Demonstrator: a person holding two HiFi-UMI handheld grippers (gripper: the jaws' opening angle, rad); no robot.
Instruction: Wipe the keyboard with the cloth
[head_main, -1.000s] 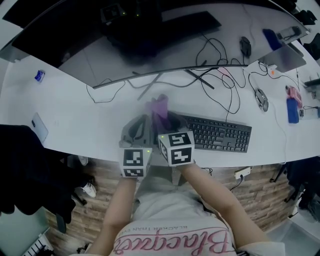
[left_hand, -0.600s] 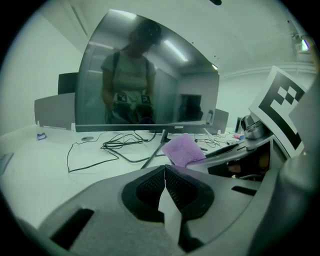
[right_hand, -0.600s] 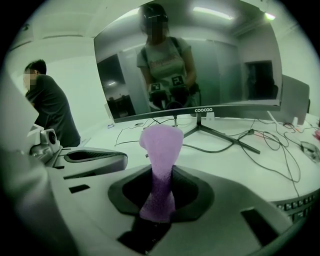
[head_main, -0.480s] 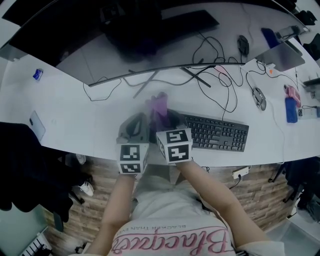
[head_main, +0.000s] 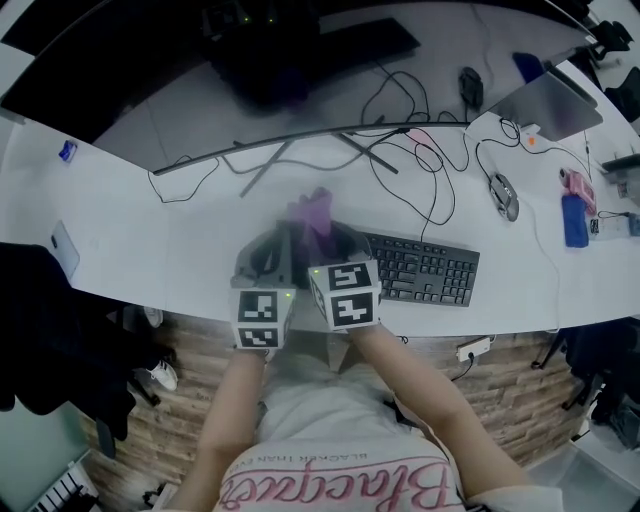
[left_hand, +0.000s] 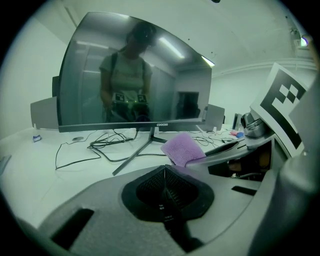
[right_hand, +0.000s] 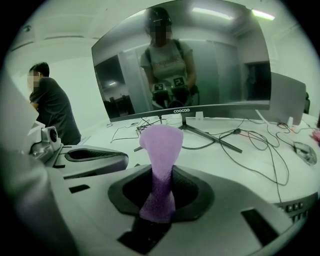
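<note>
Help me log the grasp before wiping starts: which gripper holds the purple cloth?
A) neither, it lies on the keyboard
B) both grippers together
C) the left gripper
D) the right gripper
D: in the right gripper view the purple cloth is pinched in the right gripper and sticks out ahead of it, while the left gripper has its jaws closed together on nothing.

Desk (head_main: 150, 235) bare at far left; monitor stand (left_hand: 151, 135), tangled cables (head_main: 433, 170) crowd behind keyboard (head_main: 425, 270).
</note>
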